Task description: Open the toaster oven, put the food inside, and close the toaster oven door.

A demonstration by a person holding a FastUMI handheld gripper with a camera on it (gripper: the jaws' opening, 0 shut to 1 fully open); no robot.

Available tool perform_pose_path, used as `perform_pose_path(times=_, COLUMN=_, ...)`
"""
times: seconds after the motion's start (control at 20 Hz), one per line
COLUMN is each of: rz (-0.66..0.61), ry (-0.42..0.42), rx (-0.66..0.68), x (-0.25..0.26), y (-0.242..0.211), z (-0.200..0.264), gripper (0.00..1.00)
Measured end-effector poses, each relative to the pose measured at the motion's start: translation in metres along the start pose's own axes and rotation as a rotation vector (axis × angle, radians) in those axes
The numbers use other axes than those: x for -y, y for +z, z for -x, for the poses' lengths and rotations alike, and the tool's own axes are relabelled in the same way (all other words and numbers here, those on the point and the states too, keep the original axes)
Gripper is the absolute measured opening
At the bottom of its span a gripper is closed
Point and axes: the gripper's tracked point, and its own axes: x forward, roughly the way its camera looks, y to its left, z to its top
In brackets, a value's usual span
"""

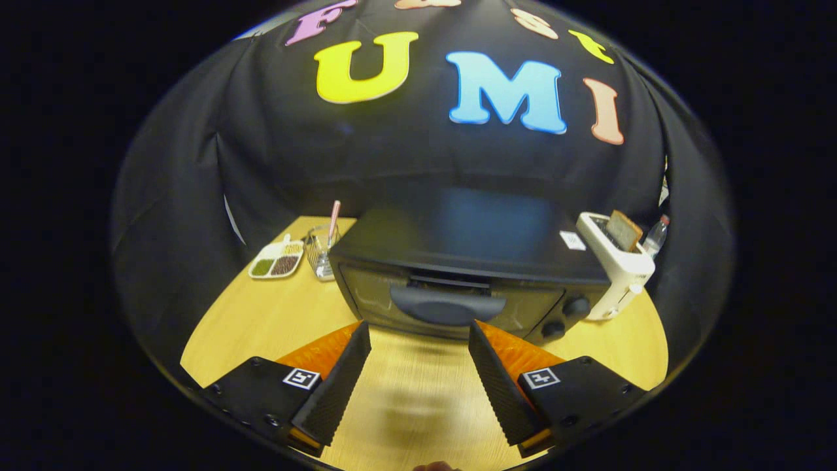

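claw (419, 330) spread, empty | toaster oven (458, 275) just ahead, door closed

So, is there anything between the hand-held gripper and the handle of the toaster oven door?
Nothing visible. The hand-held gripper is open, and only bare wooden table lies between its fingers and the door handle of the toaster oven just ahead.

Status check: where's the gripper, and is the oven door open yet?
Gripper open, empty, fingers just short of the toaster oven. Door handle just ahead; door nearly shut, thin gap at top. No obstruction on the table between.
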Motion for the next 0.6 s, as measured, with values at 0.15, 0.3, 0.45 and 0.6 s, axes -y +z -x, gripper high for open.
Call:
perform_pose_path(times=0.15, rz=-0.009, ry=-0.029, rx=0.138, x=0.021, y=0.049, z=0.023, gripper=0.96)
perform_pose_path(times=0.3, rz=-0.021, ry=-0.077, rx=0.251, x=0.059, y=0.075, z=0.049, gripper=0.96)
perform_pose_path(times=0.45, rz=-0.041, ry=-0.136, rx=0.341, x=0.102, y=0.094, z=0.083, gripper=0.96)
perform_pose_path(times=0.6, rz=-0.086, ry=-0.211, rx=0.389, x=0.15, y=0.095, z=0.117, gripper=0.96)
